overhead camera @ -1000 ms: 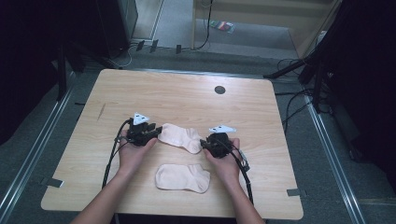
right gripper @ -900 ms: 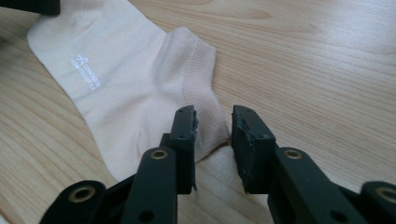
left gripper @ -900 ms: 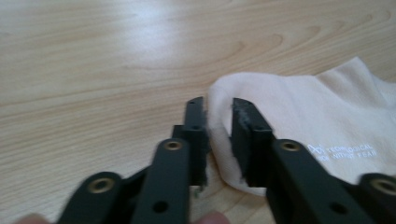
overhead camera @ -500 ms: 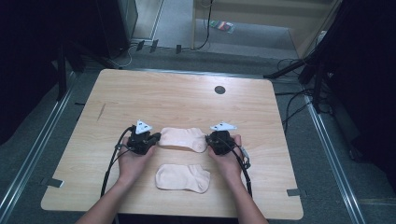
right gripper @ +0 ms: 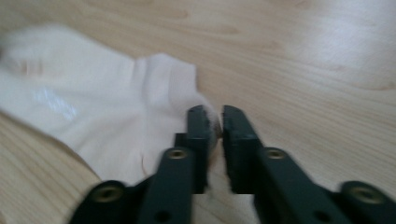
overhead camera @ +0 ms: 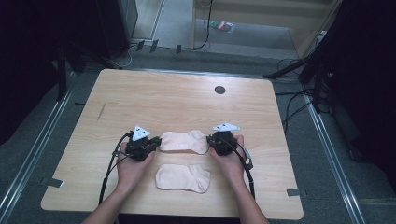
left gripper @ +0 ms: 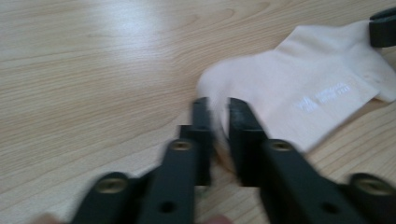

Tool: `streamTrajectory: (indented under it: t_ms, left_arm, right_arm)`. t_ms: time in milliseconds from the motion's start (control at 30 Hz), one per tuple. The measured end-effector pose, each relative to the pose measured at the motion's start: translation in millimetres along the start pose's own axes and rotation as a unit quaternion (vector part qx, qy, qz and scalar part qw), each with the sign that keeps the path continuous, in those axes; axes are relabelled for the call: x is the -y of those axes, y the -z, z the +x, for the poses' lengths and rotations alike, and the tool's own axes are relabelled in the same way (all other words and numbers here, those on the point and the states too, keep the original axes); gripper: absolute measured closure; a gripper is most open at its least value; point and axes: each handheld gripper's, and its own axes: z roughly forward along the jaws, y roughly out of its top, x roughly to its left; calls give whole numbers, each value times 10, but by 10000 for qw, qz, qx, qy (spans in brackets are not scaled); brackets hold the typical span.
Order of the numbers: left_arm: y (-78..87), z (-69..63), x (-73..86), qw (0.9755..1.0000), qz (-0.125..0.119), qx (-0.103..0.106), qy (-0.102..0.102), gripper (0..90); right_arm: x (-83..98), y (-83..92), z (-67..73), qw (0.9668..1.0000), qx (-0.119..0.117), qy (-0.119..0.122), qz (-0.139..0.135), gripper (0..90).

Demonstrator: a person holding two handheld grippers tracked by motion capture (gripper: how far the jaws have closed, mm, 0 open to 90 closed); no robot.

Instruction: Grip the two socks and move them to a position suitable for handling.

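Two pale pink socks lie on the wooden table (overhead camera: 140,98). The upper sock (overhead camera: 184,141) (left gripper: 299,93) (right gripper: 93,107) stretches flat between my two grippers. My left gripper (overhead camera: 156,142) (left gripper: 217,105) is at its left end, the jaws a narrow gap apart with the sock's edge between them. My right gripper (overhead camera: 211,141) (right gripper: 212,114) (left gripper: 384,28) is at its right end, with a bit of fabric between its jaw tips. Both pairs of jaws have just been opening and stand slightly open. The lower sock (overhead camera: 183,177) lies loose near the front edge.
A dark round hole (overhead camera: 219,89) sits near the table's far edge. Cables (overhead camera: 109,172) trail from both grippers along the forearms. Dark furniture and floor cables surround the table.
The upper sock lay slanted and wrinkled; it now lies straight and flat between the grippers. The left gripper shifted a little toward the front edge. The right gripper stayed put.
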Motion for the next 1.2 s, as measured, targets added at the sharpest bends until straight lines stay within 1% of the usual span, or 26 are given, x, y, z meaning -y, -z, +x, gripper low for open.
streamTrajectory:
  t_ms: [33, 67, 100, 133, 167, 233, 267, 333, 367, 500, 533, 600, 633, 667, 733, 767, 867, 900, 933, 967, 1000, 1067, 1100, 1133, 1167, 1200]
  left_arm:
    - [12, 17, -9, 10000, -75, 15, 64, 667]
    - [12, 17, -9, 10000, -75, 15, 64, 649]
    - [22, 55, -23, 9997, -153, -7, 190, 631]
    - [22, 55, -23, 9997, -153, -7, 190, 629]
    - [12, 84, -39, 9993, -207, 12, 301, 628]
    - [8, 95, -49, 9993, -193, 8, 314, 627]
    - [-10, 98, -66, 9991, -207, 7, 357, 629]
    - [-20, 94, -72, 9992, -198, 22, 360, 636]
    - [-45, 78, -78, 9993, -147, 22, 350, 640]
    - [-81, 59, -74, 9995, -38, 17, 316, 644]
    - [-91, 52, -71, 9994, -34, 33, 345, 646]
    - [-107, 53, -67, 9995, 18, 4, 329, 669]
    - [-119, 54, -65, 9994, 64, -28, 335, 669]
    - [-129, 52, -65, 9993, 60, -54, 368, 696]
    - [-134, 50, -68, 9993, 68, -60, 361, 714]
    - [-141, 40, -67, 9994, 103, -83, 313, 720]
    - [-146, 28, -65, 9995, 129, -71, 273, 735]
    - [-146, 24, -63, 9996, 181, -97, 193, 742]
    - [-151, 17, -60, 9997, 163, -70, 195, 750]
    - [-151, 11, -58, 9997, 174, -89, 141, 773]
    - [-151, 11, -58, 9997, 174, -89, 141, 786]
    - [-158, -9, -51, 9997, 209, -102, 71, 804]
    - [-164, -18, -48, 9997, 224, -115, 13, 824]
    - [-164, -18, -48, 9997, 224, -115, 13, 838]
    - [-163, -17, -47, 9997, 217, -88, 15, 863]
    - [-163, -17, -47, 9997, 217, -88, 15, 879]
  right_arm:
    - [-15, 19, -26, 9998, -50, -148, -105, 677]
    - [-15, 19, -26, 9998, -50, -148, -105, 677]
    - [-23, 42, -51, 9993, -138, -306, -172, 663]
    - [-23, 45, -56, 9992, -136, -322, -176, 659]
    - [-22, 44, -55, 9992, -156, -334, -164, 653]
    - [-19, 40, -50, 9992, -176, -345, -136, 639]
    - [-11, 24, -37, 9992, -169, -342, -102, 625]
    - [-8, 18, -33, 9992, -166, -362, -87, 621]
    - [1, 1, -23, 9991, -173, -391, -74, 619]
    - [11, -27, 5, 9993, -152, -350, -27, 613]
    - [14, -35, 17, 9993, -160, -330, -14, 613]
    - [16, -50, 28, 9994, -154, -320, 7, 618]
    - [17, -58, 31, 9994, -143, -318, 25, 627]
    - [21, -84, 37, 9995, -114, -289, 69, 641]
    - [23, -91, 43, 9995, -115, -279, 78, 644]
    - [30, -106, 67, 9996, -113, -252, 110, 648]
    - [40, -116, 84, 9997, -89, -206, 132, 652]
    - [50, -127, 99, 9997, -53, -170, 150, 664]
    - [57, -128, 111, 9998, -21, -167, 146, 671]
    - [64, -129, 117, 9999, 2, -119, 120, 690]
    - [64, -129, 117, 9999, 2, -119, 120, 690]
    - [83, -128, 137, 9999, 111, -54, 65, 755]
    - [100, -124, 151, 9999, 85, -54, 24, 808]
    - [100, -124, 151, 9999, 85, -54, 24, 808]
    - [114, -120, 160, 10000, 45, -40, -7, 852]
    - [114, -120, 160, 10000, 45, -40, -7, 852]
